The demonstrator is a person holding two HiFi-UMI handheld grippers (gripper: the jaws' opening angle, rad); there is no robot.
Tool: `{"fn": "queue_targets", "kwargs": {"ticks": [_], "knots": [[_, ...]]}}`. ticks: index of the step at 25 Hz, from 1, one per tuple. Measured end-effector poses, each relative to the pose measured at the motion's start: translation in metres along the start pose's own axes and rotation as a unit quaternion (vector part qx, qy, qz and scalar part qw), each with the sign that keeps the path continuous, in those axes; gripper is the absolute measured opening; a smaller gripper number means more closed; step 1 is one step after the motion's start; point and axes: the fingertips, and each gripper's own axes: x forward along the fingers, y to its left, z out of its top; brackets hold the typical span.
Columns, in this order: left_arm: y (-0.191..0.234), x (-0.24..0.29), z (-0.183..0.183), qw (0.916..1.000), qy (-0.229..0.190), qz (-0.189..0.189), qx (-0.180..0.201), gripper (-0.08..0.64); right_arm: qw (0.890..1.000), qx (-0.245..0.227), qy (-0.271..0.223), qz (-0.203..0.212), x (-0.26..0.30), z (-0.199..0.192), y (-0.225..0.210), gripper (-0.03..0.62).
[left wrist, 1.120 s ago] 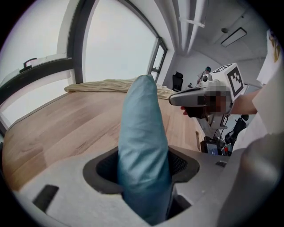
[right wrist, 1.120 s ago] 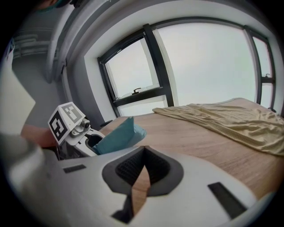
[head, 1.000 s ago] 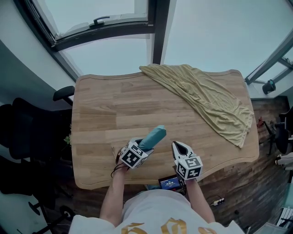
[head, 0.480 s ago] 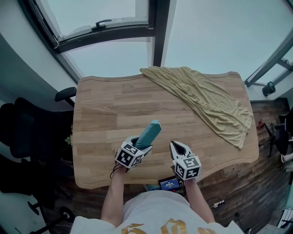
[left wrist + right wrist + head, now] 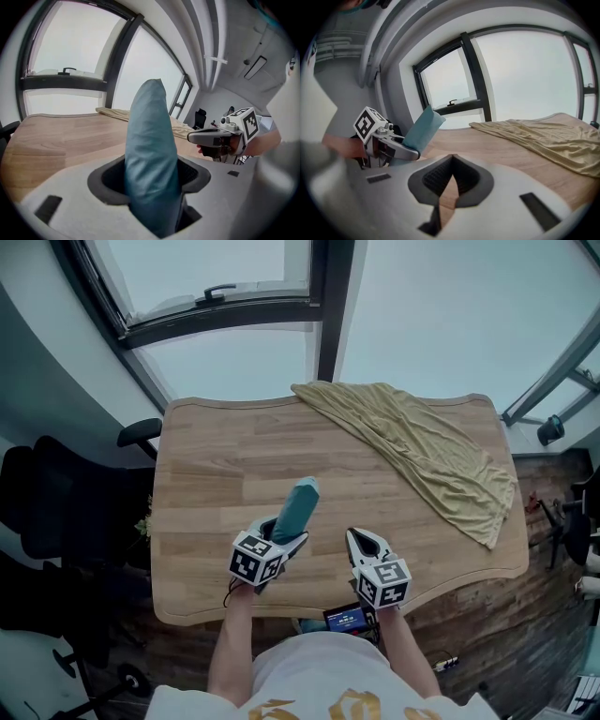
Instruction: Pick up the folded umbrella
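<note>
Daylight from the large windows is being thrown over a wooden worktop. At its near edge the left gripper is being held clamped on the folded umbrella. Its jaws are being pressed against the teal fabric at the near end, while the far end is being pointed up and away, apparently clear of the wood. The right gripper is being held just to the right, its jaws brought together on nothing. Farther out, a yellowish cloth is being seen draped over the far right of the worktop, well apart from the umbrella.

Because the umbrella is being gripped near one end, its free length is probably being pulled down by its own weight, and the fabric looks slippery. The lift is best being made slowly and straight up, with a firm squeeze being applied and the wrist being held level, so that the bundle is not being twisted out of the jaws. The right gripper is best being held aside, or being brought under the far end should sagging appear.
</note>
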Motion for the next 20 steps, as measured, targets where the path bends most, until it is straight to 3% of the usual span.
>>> {"fn": "queue_targets", "kwargs": {"ticks": [6,10,20], "knots": [[0.005,-0.014,0.013,0.9987,-0.043,0.028,-0.001,0.288,0.998,0.060,-0.035,0.009,-0.005,0.019,0.006,0.009],[0.006,-0.025,0.019,0.9960,-0.078,0.038,-0.020,0.288,0.997,0.066,-0.042,0.019,-0.008,0.026,0.014,0.009],[0.008,-0.058,0.032,0.9861,-0.147,0.073,-0.027,0.288,0.997,0.052,-0.051,0.026,-0.015,0.032,0.024,0.009]]}}
